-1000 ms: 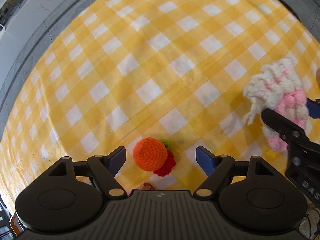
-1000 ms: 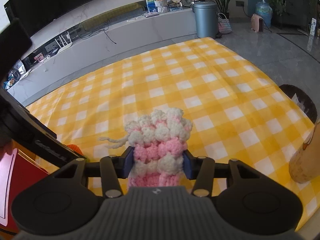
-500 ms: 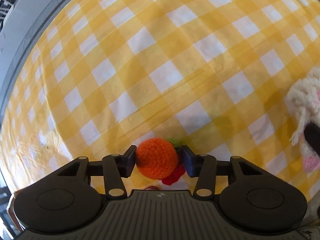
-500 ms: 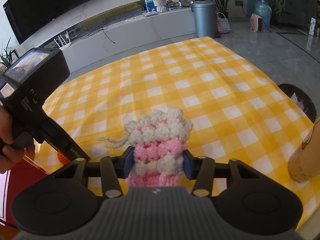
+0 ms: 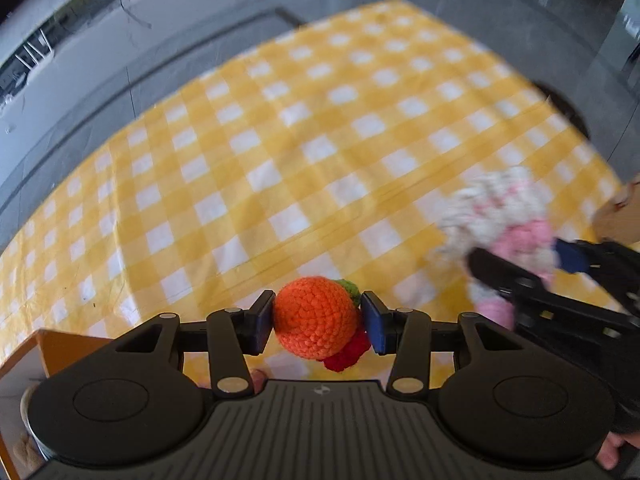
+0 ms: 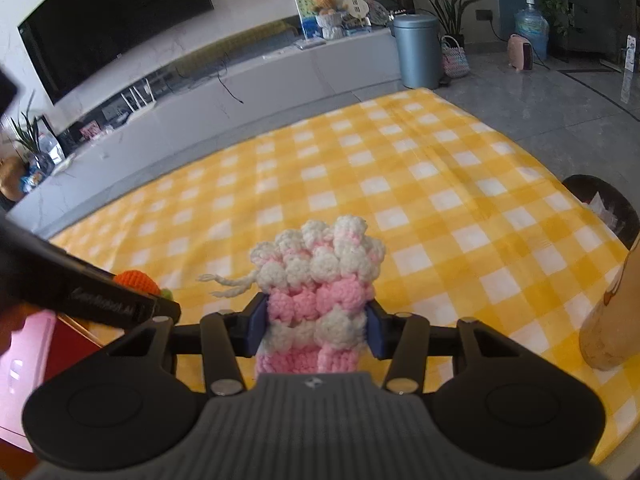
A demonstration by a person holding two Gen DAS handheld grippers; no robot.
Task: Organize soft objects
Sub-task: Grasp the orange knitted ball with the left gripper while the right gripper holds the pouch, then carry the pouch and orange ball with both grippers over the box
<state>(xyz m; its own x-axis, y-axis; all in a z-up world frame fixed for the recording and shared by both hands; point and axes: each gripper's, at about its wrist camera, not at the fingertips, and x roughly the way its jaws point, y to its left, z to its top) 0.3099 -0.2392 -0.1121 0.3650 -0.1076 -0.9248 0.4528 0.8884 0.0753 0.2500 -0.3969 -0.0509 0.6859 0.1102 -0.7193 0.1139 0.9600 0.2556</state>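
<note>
Risk, left: orange toy is round and squashy, pinched only at its sides; a quick swing could roll it out of the pads. The red and green bits hang loose below and behind, and could snag.
Risk, right: pink-white knit is floppy and top-heavy above the pads; it may sag or slide out if tilted.
Risk, both: the two grippers are near each other; the right one crosses the left view's lower right, so a clash is possible when both move to a bin.
Left gripper: jaws partly closed, clamped on the orange toy, pads on either side; it closed within the last second.
Right gripper: jaws about half apart, clamped on the knit's lower half.
Orange toy, place: off the cloth, carried above its near edge.
Knit, place: held above the cloth, near edge.
Drop-off: orange box edge at lower left; probably the target, cannot confirm.
</note>
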